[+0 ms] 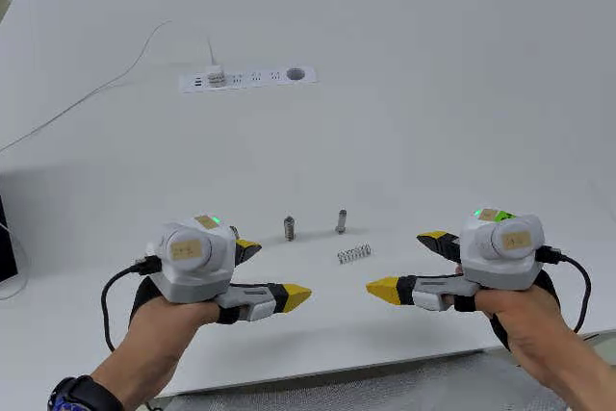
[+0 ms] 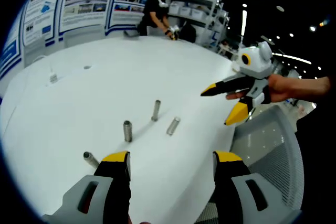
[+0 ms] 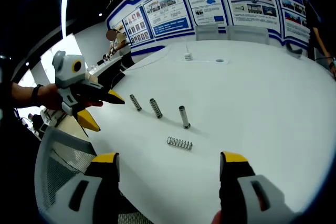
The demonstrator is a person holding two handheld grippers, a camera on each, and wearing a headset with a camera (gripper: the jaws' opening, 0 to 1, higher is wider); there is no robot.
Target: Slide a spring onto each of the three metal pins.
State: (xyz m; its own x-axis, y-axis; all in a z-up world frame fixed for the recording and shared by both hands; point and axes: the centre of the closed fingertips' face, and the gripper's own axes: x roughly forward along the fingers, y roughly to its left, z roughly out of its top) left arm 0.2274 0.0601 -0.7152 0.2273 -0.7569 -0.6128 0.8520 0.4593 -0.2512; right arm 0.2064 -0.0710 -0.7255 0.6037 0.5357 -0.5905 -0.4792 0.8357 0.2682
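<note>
You're hovering left gripper [image 1: 279, 269] and right gripper [image 1: 397, 261] low over table [image 1: 433, 93] edge, both gaping wide, gripping nothing. Loose spring [image 1: 353, 254] is lying flat near bare pin [image 1: 341, 221] - probably last one to do. Middle pin [image 3: 156, 107] and end pin [image 3: 135, 102] are looking sprung already.

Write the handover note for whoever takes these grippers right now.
Grippers: left gripper open, empty; right gripper open, empty; both above the table near its front edge.
Done: end pin and middle pin each carry a spring.
To do: bare pin stands upright; loose spring lies on the table beside it. Pick it up and slide it on.
</note>
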